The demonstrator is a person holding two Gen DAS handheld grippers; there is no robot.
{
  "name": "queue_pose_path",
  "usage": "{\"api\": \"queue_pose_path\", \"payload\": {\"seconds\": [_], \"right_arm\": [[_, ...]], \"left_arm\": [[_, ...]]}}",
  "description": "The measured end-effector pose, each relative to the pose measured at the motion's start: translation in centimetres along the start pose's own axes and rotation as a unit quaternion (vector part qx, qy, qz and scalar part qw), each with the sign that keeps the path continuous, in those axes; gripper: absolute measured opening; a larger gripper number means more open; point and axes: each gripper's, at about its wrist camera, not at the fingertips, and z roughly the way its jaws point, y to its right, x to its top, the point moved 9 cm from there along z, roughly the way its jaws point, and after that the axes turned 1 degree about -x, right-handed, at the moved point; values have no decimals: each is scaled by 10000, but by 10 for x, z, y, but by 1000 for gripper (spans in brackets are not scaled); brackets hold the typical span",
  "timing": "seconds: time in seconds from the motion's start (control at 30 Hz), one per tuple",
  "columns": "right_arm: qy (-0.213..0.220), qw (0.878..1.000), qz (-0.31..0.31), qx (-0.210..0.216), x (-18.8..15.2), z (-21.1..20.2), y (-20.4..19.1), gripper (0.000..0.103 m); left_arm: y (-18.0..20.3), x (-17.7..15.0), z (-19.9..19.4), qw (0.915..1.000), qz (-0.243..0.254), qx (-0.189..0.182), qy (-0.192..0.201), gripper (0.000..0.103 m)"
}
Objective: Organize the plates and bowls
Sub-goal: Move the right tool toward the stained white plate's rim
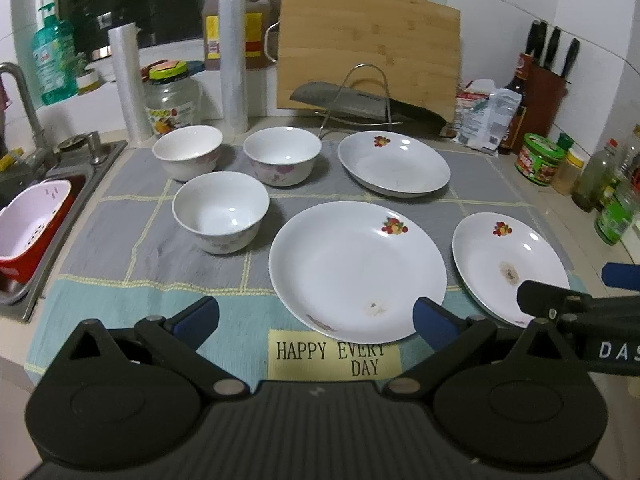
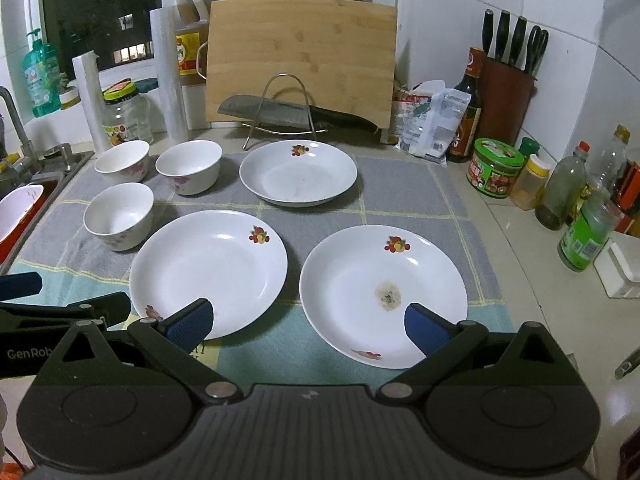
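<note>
The task is looking not yet begun: nothing is stacked. All six dishes are lying separately on the grey checked mat [image 2: 400, 184], and I am taking its yellow "HAPPY EVERY DAY" label [image 1: 334, 356] as the landmark. Just behind the label the middle plate [image 1: 356, 268] is sitting; to the right of it the stained plate [image 2: 382, 294] is lying apart, and far behind the label, near the wire rack [image 2: 286, 108], the back plate [image 2: 298, 172] is resting. The three bowls are standing upright to the left and behind the label: the near bowl [image 1: 221, 210], the back-left bowl [image 1: 187, 151] and the back-middle bowl [image 1: 282, 154], none touching another. I am judging that the plates must be piled together and the bowls nested, so all the work is remaining.

The left gripper [image 1: 316, 318] is hovering over the label edge with its fingers spread wide and holding nothing. The right gripper [image 2: 308, 322] is hovering low before the stained plate, its fingers also wide apart and empty (one blue pad is overlapping the middle plate's rim in the picture, but I cannot tell if it is touching).

The left wrist view is showing the label and the colander [image 1: 30, 220] in the sink. The right wrist view is showing the brown stain more clearly, and more of the counter at the right.
</note>
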Motion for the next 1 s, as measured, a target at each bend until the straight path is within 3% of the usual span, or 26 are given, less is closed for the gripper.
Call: {"api": "queue_pose_path", "payload": {"seconds": [0.3,0.6,1.0], "right_arm": [[228,9997,89,-3,1,-6,4,103],[590,9979,31,261,4,0,23,103],[361,9985,174,366,-1,41,93,103]], "left_arm": [[8,0,3,9989,244,-355,154,102],[31,-6,11,9961,471,-645,369,102],[86,-21,36,9916,484,-1184,207,102]]}}
